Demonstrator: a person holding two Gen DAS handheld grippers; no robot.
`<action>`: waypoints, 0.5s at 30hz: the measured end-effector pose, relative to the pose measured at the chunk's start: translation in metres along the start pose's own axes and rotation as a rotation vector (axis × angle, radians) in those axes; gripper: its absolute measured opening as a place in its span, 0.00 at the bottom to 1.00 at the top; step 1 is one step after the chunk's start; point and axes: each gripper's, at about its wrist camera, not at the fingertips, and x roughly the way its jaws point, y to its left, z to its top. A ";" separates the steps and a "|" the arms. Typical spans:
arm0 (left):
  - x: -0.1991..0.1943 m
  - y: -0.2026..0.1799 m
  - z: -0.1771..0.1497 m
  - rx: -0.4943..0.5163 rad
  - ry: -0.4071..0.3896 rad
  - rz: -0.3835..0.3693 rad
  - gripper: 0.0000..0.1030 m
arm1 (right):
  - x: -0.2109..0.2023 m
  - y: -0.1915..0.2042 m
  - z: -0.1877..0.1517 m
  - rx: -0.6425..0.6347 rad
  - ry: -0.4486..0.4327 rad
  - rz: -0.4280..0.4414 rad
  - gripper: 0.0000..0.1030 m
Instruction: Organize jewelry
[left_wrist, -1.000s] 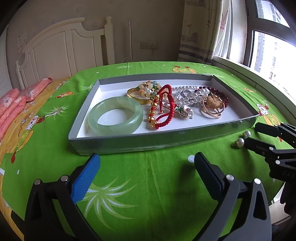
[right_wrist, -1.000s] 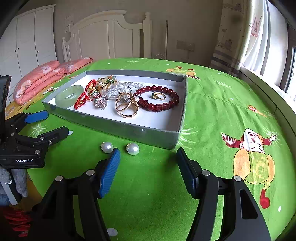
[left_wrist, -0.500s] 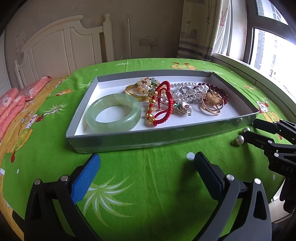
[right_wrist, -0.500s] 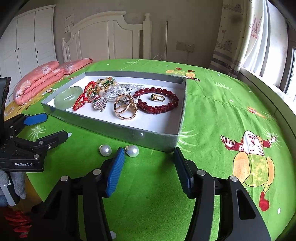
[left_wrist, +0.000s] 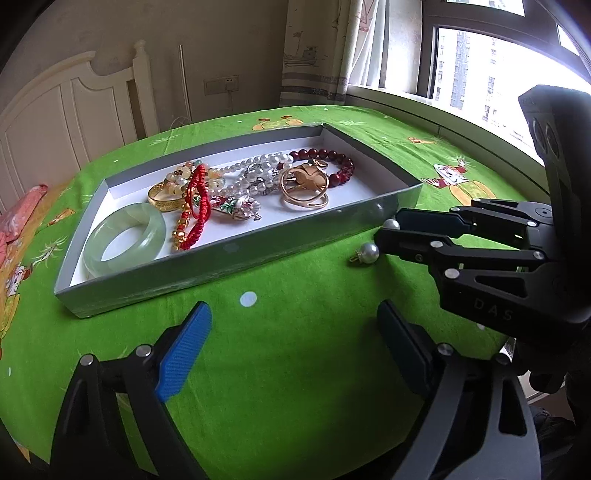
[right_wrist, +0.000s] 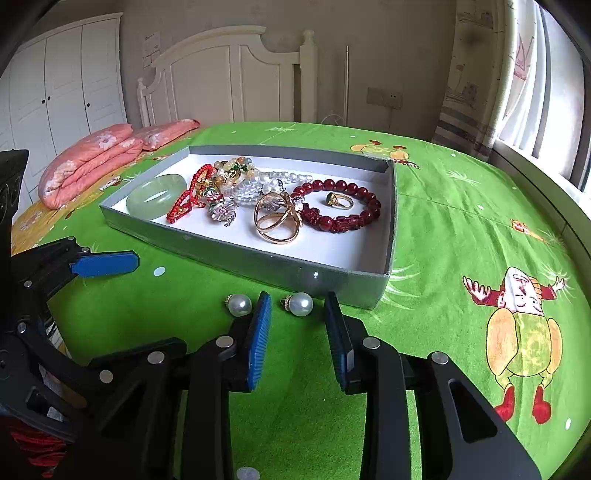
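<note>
A grey tray (right_wrist: 295, 267) on the green cloth holds a jade bangle (right_wrist: 157, 195), a red cord bracelet (right_wrist: 184, 203), white beads, gold rings (right_wrist: 277, 221) and a dark red bead bracelet (right_wrist: 340, 214). Two pearl earrings lie on the cloth in front of it. My right gripper (right_wrist: 298, 306) is open, its tips on either side of the right pearl (right_wrist: 301, 303); the left pearl (right_wrist: 239, 304) lies just outside its left finger. My left gripper (left_wrist: 291, 321) is open and empty, short of the tray (left_wrist: 221, 258). In its view the right gripper (left_wrist: 388, 230) reaches the pearls (left_wrist: 369, 253).
The table has a green cartoon-printed cloth (right_wrist: 480, 240). A bed with pink pillows (right_wrist: 92, 155) and a white headboard stands behind it on the left. A window and curtain (left_wrist: 369, 55) are at the right. The cloth's edge drops off near the left gripper (right_wrist: 103, 264).
My right gripper has moved forward toward the tray and narrowed, so the right pearl now lies between its tips. The left gripper has swung its view rightward, still open.
</note>
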 end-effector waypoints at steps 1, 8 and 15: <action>0.000 -0.002 0.001 0.008 0.002 -0.006 0.81 | 0.001 0.000 0.001 -0.002 0.002 -0.009 0.21; 0.006 -0.021 0.013 0.068 0.020 -0.050 0.56 | -0.007 -0.008 -0.007 0.020 -0.023 0.002 0.16; 0.021 -0.040 0.027 0.096 0.013 -0.088 0.30 | -0.022 -0.035 -0.020 0.093 -0.041 0.008 0.16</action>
